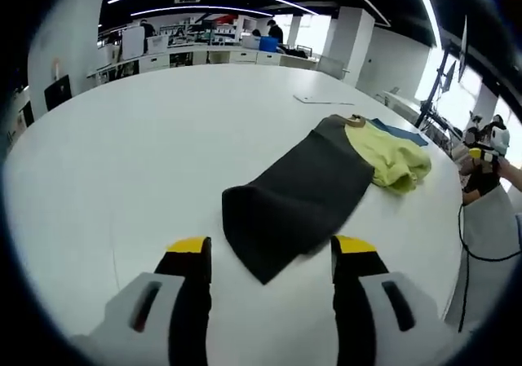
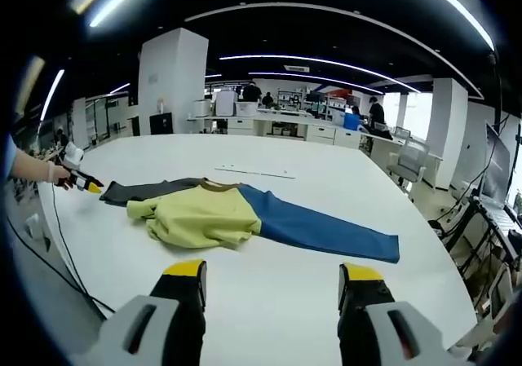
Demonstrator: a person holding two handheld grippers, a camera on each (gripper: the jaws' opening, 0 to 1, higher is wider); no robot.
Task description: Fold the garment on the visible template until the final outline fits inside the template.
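ITEM: garment [image 2: 245, 215] on white table [image 2: 269, 301]. Three colour zones: dark grey sleeve/panel [image 1: 298, 195], yellow-green mid section [image 2: 200, 218], blue panel [image 2: 326, 229]. Brown collar at top of yellow part.

LOCATION: lying flat on tabletop, mid-table in right gripper view; in left gripper view grey end nearest, just ahead of jaw tips, yellow bunch [image 1: 390, 158] beyond it, sliver of blue [image 1: 400, 131] past that.

AXIS: long axis grey tip → yellow → blue tip. Grey end points toward left gripper [image 1: 272, 256]; blue end runs off toward right-hand side of right gripper view. Spread out long, not compact.

FOLD STATE: yellow mid section rumpled, partly doubled over; both outer panels laid out full length. Judged early stage, outline far too long.

TEMPLATE: not made out w/ certainty; thin pale sheet [image 2: 254, 171] on table beyond garment, well apart. Can't tell if that's it.

TOOLS: left gripper jaws apart, empty, grey corner between and just beyond tips, not touching. Right gripper [image 2: 273, 275] jaws apart, empty, near garment's long edge, clear of cloth.

NEXT (judgement): pinch grey end w/ left, carry over toward yellow centre; likewise blue end w/ right. Needs low approach, one layer only, no dragging whole piece.
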